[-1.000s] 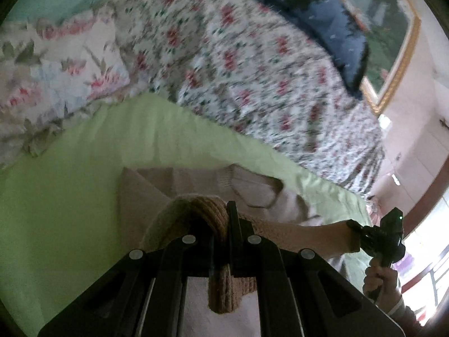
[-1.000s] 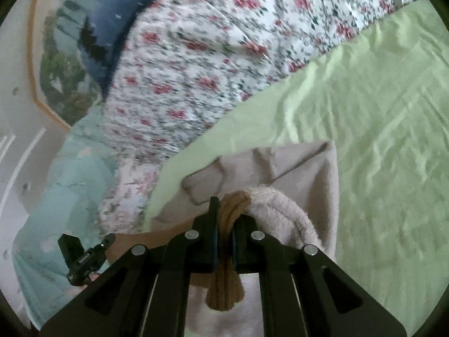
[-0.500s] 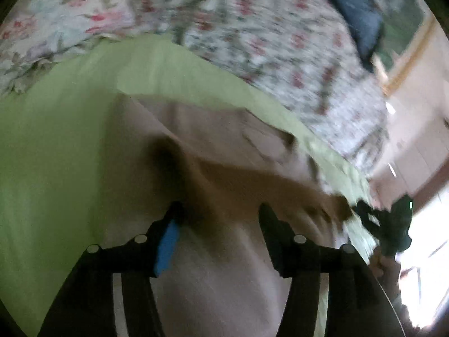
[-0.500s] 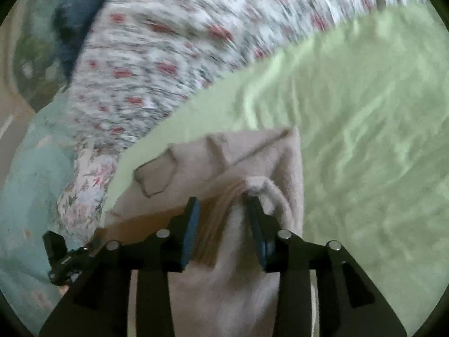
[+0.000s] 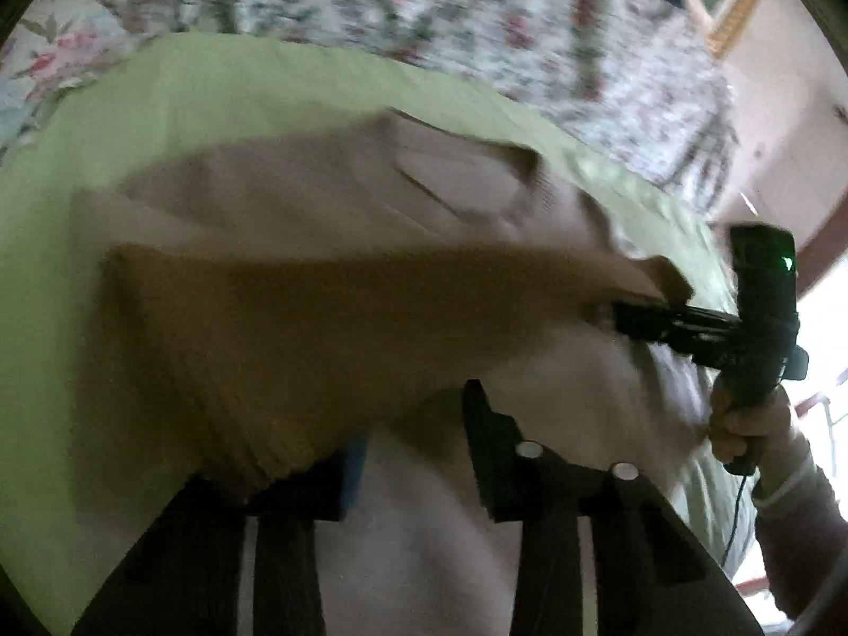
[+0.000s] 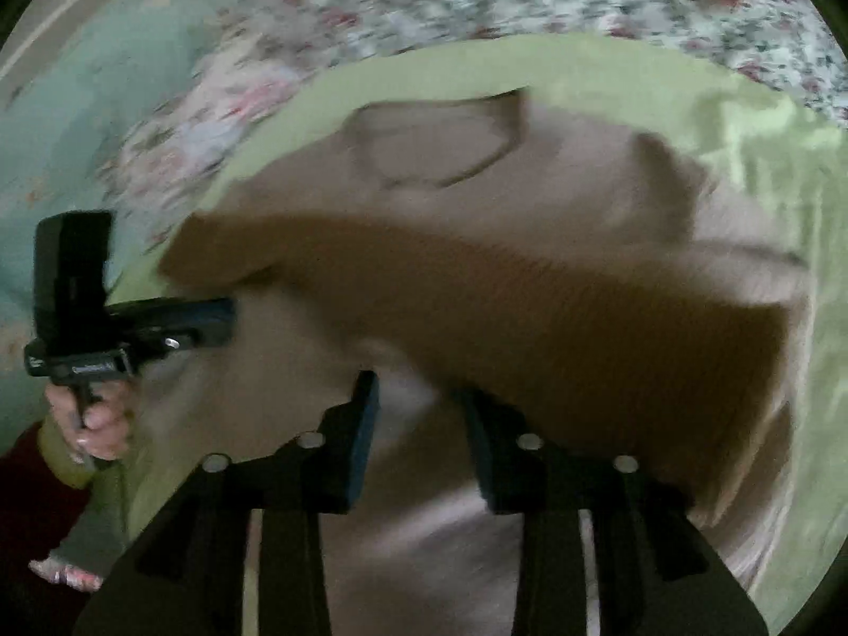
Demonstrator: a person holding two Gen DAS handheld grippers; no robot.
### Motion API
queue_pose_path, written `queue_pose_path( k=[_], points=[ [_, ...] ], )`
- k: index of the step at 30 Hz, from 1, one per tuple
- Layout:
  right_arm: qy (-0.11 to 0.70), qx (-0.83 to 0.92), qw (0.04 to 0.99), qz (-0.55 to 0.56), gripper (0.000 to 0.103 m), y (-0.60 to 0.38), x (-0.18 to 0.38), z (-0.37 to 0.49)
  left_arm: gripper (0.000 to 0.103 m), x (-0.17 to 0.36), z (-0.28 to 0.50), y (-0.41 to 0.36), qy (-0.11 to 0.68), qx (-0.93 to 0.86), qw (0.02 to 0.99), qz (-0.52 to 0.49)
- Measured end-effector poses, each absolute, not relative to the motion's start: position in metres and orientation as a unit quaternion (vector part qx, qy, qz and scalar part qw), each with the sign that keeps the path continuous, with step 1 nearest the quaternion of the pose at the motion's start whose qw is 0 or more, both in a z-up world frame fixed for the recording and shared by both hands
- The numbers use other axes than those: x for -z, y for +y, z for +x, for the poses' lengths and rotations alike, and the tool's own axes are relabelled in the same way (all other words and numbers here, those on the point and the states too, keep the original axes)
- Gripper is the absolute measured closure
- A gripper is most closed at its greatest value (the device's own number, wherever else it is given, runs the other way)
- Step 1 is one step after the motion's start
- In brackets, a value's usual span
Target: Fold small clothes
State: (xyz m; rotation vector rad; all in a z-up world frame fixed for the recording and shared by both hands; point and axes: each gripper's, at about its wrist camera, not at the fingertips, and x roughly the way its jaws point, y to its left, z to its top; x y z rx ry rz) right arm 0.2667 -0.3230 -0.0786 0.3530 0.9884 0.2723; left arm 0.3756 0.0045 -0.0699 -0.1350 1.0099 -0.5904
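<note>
A small beige garment (image 5: 328,201) lies spread on the light green sheet (image 5: 175,100), its fabric soft and fleecy, pale pinkish-beige on the flat part. A patch-like pocket or label outline (image 6: 434,143) shows on the garment's far portion, close to the edge that meets the sheet. Across the garment's middle runs a darker tan ribbed band (image 6: 530,318), folded over the paler cloth and reaching from one side of the garment to the other; both views are blurred, so the knit ribs show only faintly. The left gripper (image 5: 418,440) points down at the near part of the garment, its fingers (image 5: 493,445) spread with the jaws closing; the ribbed band drapes over the left-hand finger, while pale cloth shows in the gap between the two, and no pinch can be made out. The right gripper (image 6: 418,424) stands likewise over the garment's near part, fingers (image 6: 365,424) apart and jaws closing, with pale cloth below the gap and the tan band lying just beyond the right-hand finger. From each wrist view the other gripper appears at the garment's side edge, held by a hand (image 6: 95,418), its tip at the end of the tan band. Beyond the garment and the sheet lies a floral quilt (image 5: 477,16).
</note>
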Motion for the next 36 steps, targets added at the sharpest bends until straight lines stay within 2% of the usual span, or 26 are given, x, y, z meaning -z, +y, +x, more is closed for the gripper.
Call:
queue_pose_path(
  k=[2,6,9,11,20,26,31,33,35,36],
  points=[
    [0.466,-0.039,0.870,0.155,0.073,-0.347,0.081,0.279,0.076,0.068,0.397,0.020,0.473,0.243,0.844,-0.072],
    [0.411,0.054,0.867,0.277,0.072,-0.419,0.087,0.270,0.074,0.065,0.426,0.067,0.458,0.172,0.863,-0.129],
    [0.380,0.088,0.865,0.317,0.071,-0.442,0.084,0.245,0.073,0.061,0.419,0.095,0.443,0.158,0.863,-0.183],
    [0.371,0.089,0.865,0.325,0.071,-0.444,0.078,0.225,0.047,0.054,0.399,0.101,0.430,0.136,0.874,-0.181],
    [0.356,0.038,0.870,0.340,0.070,-0.379,0.061,0.165,0.043,0.052,0.270,0.088,0.420,0.187,0.859,-0.225],
    [0.365,0.010,0.864,0.345,0.069,-0.330,0.062,0.116,0.037,0.077,0.193,0.073,0.448,0.211,0.829,-0.259],
    [0.372,0.005,0.861,0.346,0.064,-0.303,0.063,0.089,0.037,0.099,0.156,0.066,0.472,0.219,0.806,-0.281],
    [0.375,-0.002,0.858,0.350,0.063,-0.296,0.064,0.080,0.032,0.099,0.149,0.067,0.467,0.224,0.804,-0.291],
    [0.378,-0.005,0.856,0.353,0.061,-0.291,0.065,0.073,0.021,0.097,0.144,0.070,0.458,0.229,0.804,-0.302],
    [0.379,-0.006,0.855,0.353,0.060,-0.288,0.065,0.069,0.020,0.095,0.146,0.070,0.454,0.228,0.805,-0.306]
  ],
)
